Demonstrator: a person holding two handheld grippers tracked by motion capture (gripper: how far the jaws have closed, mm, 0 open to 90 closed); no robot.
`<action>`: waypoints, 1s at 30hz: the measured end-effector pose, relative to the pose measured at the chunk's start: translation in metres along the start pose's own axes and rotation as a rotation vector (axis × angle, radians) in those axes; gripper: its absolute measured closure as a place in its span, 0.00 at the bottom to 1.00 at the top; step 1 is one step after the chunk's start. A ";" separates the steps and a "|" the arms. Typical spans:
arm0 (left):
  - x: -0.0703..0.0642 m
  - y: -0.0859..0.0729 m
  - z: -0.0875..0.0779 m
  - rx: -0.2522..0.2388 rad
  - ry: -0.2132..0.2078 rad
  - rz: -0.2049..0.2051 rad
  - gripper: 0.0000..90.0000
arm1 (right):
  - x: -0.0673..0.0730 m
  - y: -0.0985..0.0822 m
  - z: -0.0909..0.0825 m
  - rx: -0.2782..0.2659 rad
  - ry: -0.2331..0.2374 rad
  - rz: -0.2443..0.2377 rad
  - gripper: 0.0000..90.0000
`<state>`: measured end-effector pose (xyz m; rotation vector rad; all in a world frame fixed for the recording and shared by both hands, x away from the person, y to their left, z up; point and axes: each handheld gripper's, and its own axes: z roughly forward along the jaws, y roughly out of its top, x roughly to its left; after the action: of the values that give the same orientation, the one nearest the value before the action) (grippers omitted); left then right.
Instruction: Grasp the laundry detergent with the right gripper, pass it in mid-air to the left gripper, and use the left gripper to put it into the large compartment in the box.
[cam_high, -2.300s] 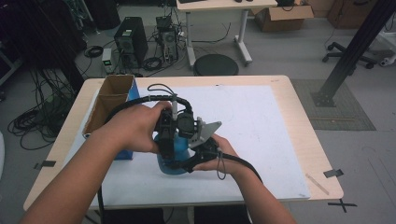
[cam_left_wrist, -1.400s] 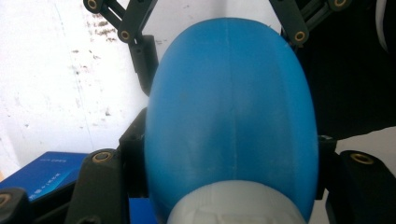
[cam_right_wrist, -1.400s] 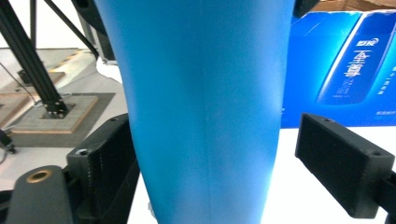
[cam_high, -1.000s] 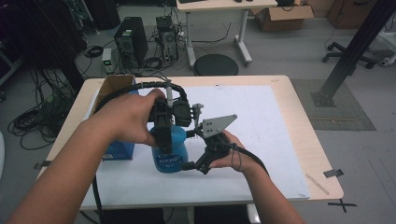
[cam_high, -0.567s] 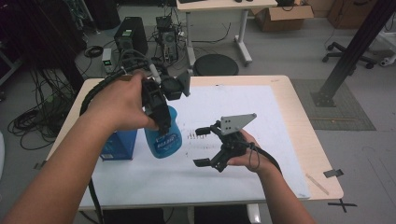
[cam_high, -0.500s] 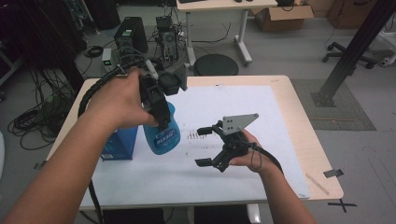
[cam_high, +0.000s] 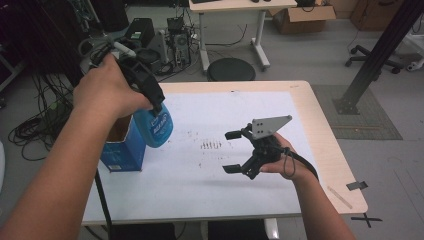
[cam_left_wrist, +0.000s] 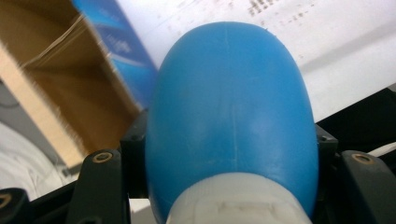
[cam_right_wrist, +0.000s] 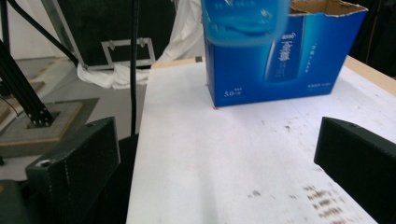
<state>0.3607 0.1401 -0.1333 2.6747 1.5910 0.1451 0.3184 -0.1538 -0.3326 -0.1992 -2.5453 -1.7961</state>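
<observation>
Flanking the lifted blue bottle (cam_high: 154, 126) in left-gripper (cam_high: 150, 95) fingers: open carton (cam_high: 122, 147) beside, right gripper (cam_high: 235, 151) wide.

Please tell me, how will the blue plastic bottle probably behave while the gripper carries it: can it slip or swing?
The smooth, rounded blue plastic bottle looks glossy, so it could slip. The left gripper clamps it near its white neck, body hanging below, so it may swing. It probably is stiff: its wall shows no dent between the jaws. It hangs beside the open blue cardboard box.
</observation>
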 end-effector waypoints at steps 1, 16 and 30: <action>0.004 -0.001 -0.002 0.006 0.001 -0.015 0.43 | -0.001 0.000 -0.001 0.004 -0.004 -0.002 0.00; 0.057 -0.001 -0.031 0.056 -0.021 -0.208 0.43 | -0.011 0.007 -0.029 0.109 -0.053 -0.019 0.00; 0.100 0.010 -0.047 0.099 -0.024 -0.340 0.43 | -0.023 0.009 -0.039 0.184 -0.081 -0.023 0.01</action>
<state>0.4124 0.2218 -0.0789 2.4108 2.0618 0.0263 0.3404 -0.1898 -0.3133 -0.2439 -2.7598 -1.5798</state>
